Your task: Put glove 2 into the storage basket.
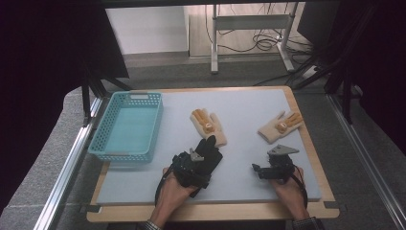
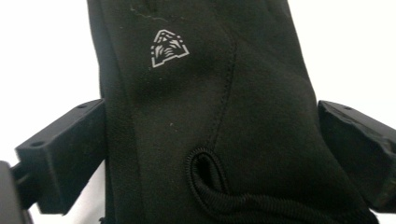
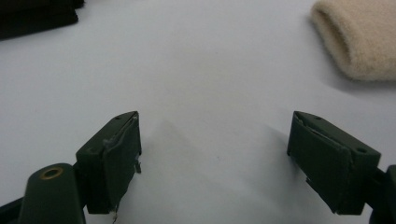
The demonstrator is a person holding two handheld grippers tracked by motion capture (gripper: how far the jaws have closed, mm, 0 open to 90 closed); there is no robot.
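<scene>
Near the front edge of the counter [image 1: 143,191], we are bringing our left tool [image 1: 198,160] over a black glove [image 1: 209,152] that is lying just below one of the two cream gloves [image 1: 209,125]. We are judging this as the grasp step: the glove is sitting between the jaws, which are standing apart on either side of it, close against the fabric but, as far as we can tell, not yet pinching it. In the left gripper view the black glove [image 2: 205,116] is spreading across the gap, its logo and pull loop facing the camera. Next we are expecting to need a squeeze on the cloth, then a lift and a carry left toward the blue basket [image 1: 109,149], which is standing empty near the counter's left edge. Our right tool [image 1: 258,170] is hovering wide open over bare counter, holding nothing, with the second cream glove [image 1: 280,125] lying beyond it.
</scene>
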